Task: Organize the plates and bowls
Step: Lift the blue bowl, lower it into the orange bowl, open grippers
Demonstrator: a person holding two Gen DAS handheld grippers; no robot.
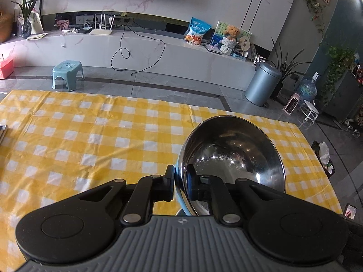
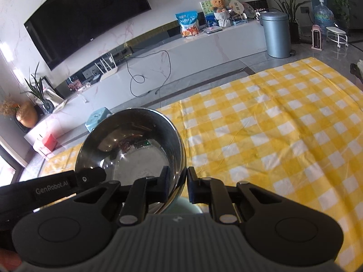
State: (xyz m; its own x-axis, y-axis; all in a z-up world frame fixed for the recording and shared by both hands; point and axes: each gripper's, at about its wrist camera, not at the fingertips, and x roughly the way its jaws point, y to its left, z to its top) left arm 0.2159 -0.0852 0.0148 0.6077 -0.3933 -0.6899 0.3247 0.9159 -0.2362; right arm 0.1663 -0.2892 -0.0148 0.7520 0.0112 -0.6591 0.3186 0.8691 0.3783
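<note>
A shiny steel bowl point(image 1: 231, 149) hangs tilted above the yellow checked tablecloth point(image 1: 90, 136). My left gripper point(image 1: 180, 179) is shut on its left rim, one pad outside and one inside. In the right wrist view the same bowl point(image 2: 127, 140) sits at the left. My right gripper point(image 2: 179, 179) pinches its right rim the same way. A black finger of the left gripper point(image 2: 93, 176) shows at the bowl's far side. The bowl is empty. Under it, a pale green rounded thing point(image 2: 188, 206) peeks out, mostly hidden.
The cloth point(image 2: 272, 136) spreads wide ahead and to the right. A dark flat object point(image 1: 2, 131) lies at its left edge. Beyond the table are a teal stool point(image 1: 67, 73), a grey bin point(image 1: 262, 83) and a long white TV bench point(image 1: 158, 52).
</note>
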